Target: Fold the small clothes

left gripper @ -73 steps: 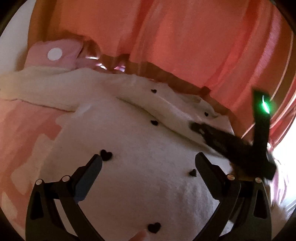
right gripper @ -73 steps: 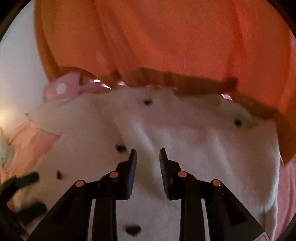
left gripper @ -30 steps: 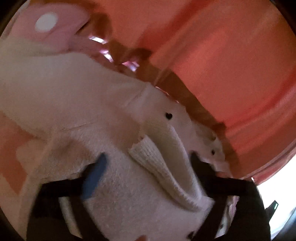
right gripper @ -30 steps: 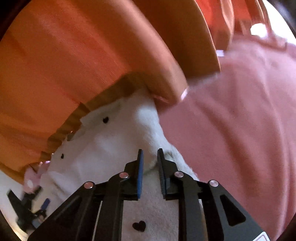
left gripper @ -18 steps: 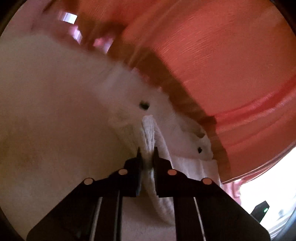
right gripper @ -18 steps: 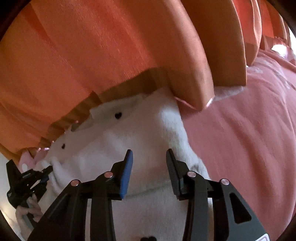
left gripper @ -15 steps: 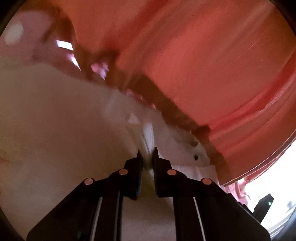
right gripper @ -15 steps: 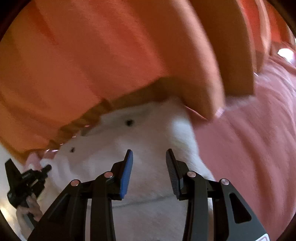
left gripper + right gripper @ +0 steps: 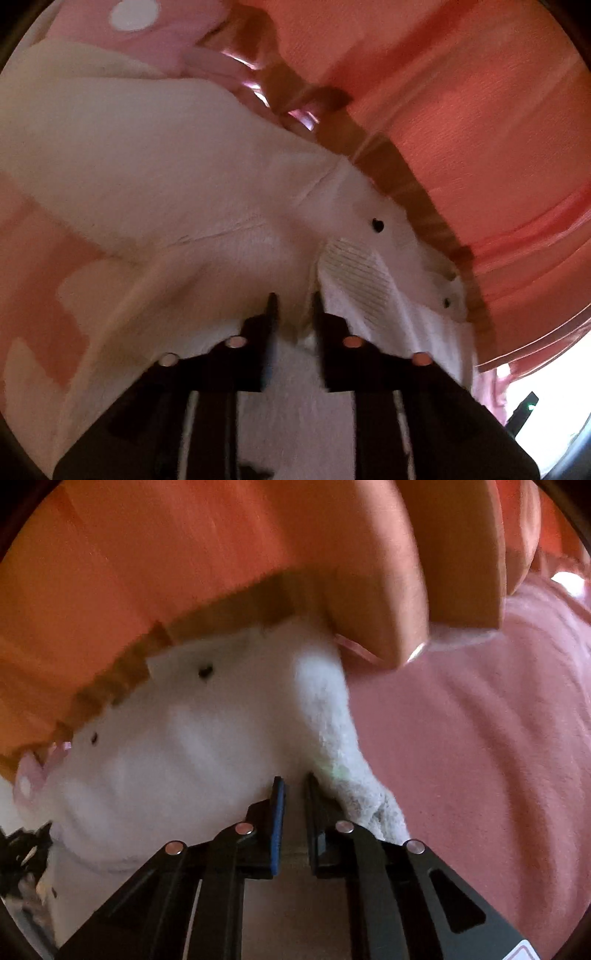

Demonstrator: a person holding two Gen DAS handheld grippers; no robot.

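Observation:
A white fuzzy sweater (image 9: 166, 166) with small black hearts (image 9: 377, 224) lies on pink bedding. My left gripper (image 9: 294, 301) sits low over it, beside a folded-over ribbed cuff (image 9: 354, 266). Its jaws are opening, a narrow gap apart, with loose white cloth in the gap. In the right wrist view the sweater (image 9: 184, 746) fills the left half. My right gripper (image 9: 293, 784) is at its right side edge. Its jaws are closing and the cloth fills the thin gap between the pads.
An orange curtain (image 9: 461, 110) hangs just behind the sweater and overlaps its far edge (image 9: 184, 554). Pink bedding (image 9: 480, 757) spreads to the right. A pink pillow with a white dot (image 9: 147, 29) lies at the far left.
The left jaws, pinched on the ribbed cuff half a second ago, have parted and the cuff now lies beside them. The right jaws have narrowed from a wide gap onto the sweater's edge.

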